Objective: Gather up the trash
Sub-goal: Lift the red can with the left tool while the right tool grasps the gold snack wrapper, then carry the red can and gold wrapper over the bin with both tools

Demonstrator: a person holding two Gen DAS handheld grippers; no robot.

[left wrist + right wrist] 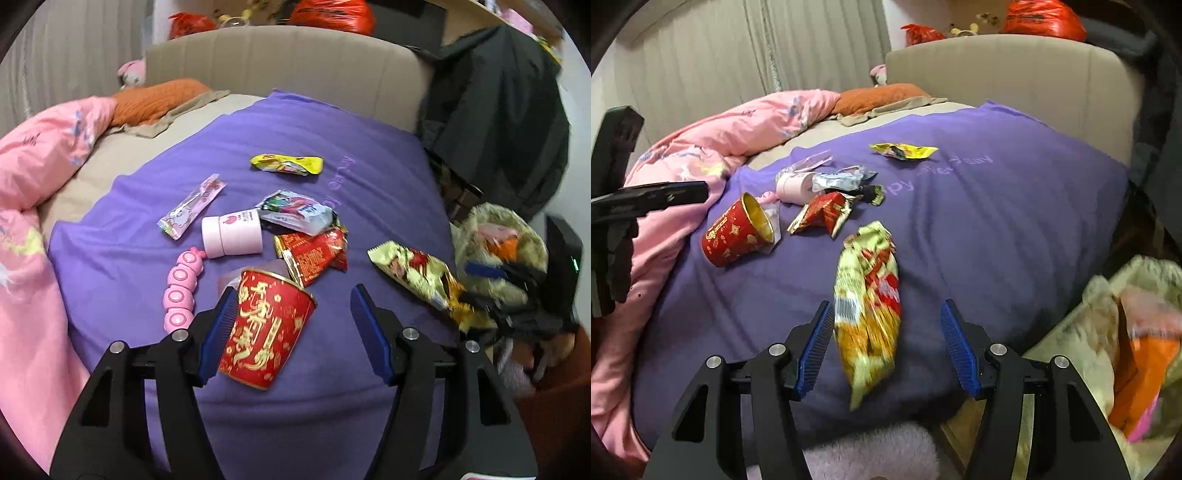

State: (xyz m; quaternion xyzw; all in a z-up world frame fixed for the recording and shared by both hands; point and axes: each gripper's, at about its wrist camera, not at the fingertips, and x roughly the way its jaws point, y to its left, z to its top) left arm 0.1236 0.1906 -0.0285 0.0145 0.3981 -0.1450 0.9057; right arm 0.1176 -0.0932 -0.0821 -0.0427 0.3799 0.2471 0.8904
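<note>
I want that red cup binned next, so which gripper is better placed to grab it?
Left. The left gripper is open with the red cup already between its fingers. The right gripper is open around the chip bag, well away from the cup.

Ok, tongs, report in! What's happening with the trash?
Left tongs open around red cup. Right tongs open around gold snack bag. More wrappers behind; nothing blocking.

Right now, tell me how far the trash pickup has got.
Done: some wrappers already sit in the bag. In hand: nothing; the open left claw frames the red cup, the open right claw the chip bag. Left: yellow wrapper, red wrapper.
</note>
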